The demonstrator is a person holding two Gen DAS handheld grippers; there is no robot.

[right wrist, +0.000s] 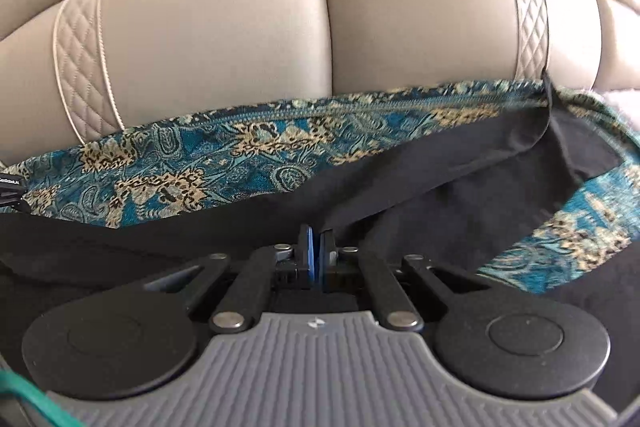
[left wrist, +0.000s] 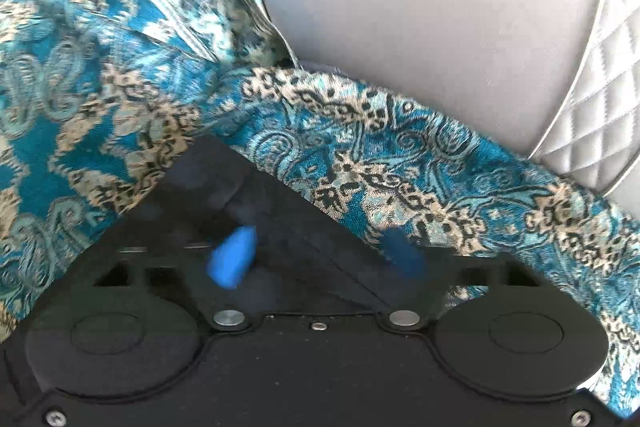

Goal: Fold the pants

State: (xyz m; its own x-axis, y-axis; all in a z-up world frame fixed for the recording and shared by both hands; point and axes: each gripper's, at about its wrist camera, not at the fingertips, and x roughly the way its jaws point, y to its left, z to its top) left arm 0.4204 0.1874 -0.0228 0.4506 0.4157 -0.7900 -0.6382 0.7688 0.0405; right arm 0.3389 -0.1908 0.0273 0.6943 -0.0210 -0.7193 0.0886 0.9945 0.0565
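Presently, the pants [right wrist: 192, 163] are being gripped at 12 o'clock by the right gripper [right wrist: 315, 247], pressed together on black lining; the left gripper [left wrist: 316, 259], partly spread, blurred, is pinching nothing discernible. Folding over is being called for next.

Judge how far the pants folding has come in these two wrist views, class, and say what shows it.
Early. Done: the black pants lie spread on the patterned blue cloth over the beige sofa; no finished fold shows. In hand: the right tool is shut on a pants edge, and the left tool has black fabric between its fingers. Left: all the folds.
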